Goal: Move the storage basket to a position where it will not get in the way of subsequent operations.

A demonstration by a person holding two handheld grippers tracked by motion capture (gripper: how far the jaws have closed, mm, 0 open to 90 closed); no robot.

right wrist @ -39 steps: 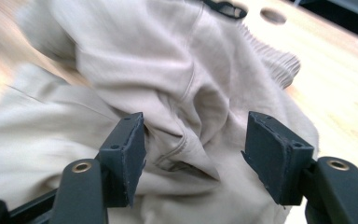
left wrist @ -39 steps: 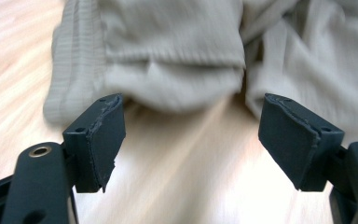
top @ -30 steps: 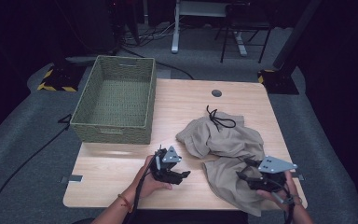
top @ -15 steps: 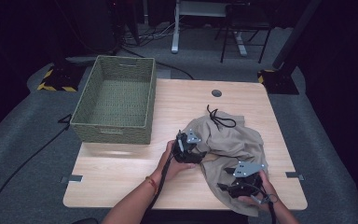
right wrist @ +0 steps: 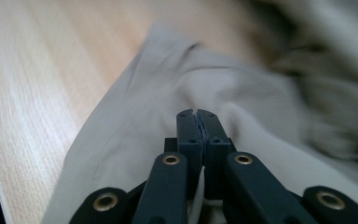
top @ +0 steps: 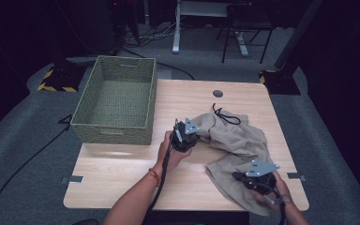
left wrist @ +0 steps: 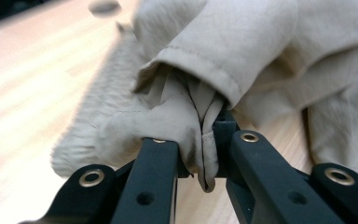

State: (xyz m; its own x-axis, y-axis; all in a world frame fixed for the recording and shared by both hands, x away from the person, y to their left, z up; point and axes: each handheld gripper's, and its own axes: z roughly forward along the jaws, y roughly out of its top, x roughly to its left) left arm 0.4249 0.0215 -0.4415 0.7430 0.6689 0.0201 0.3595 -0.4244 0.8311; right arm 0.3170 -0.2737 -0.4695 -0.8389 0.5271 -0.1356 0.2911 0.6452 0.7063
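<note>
Table [top: 122, 173], light wood, w/ woven basket [top: 115, 105] at back left, empty. Beige cloth garment [top: 236, 140] lies crumpled on table's right half, black drawstring [top: 225, 115] at its far end. Step looks like grabbing it at two spots to lift or spread. Left gripper [left wrist: 205, 149] pinches a bunched hem fold; right gripper [right wrist: 197, 122] jaws pressed together, thin fabric seemingly caught betw. them at near edge. Both just closed. Next prob needs both raised together, grips kept.

The garment [top: 236, 145] lies on the surface [top: 122, 173] between the left tongs [top: 187, 136] and right tongs [top: 248, 180]; the basket [top: 115, 105] stands left of the left tongs.
</note>
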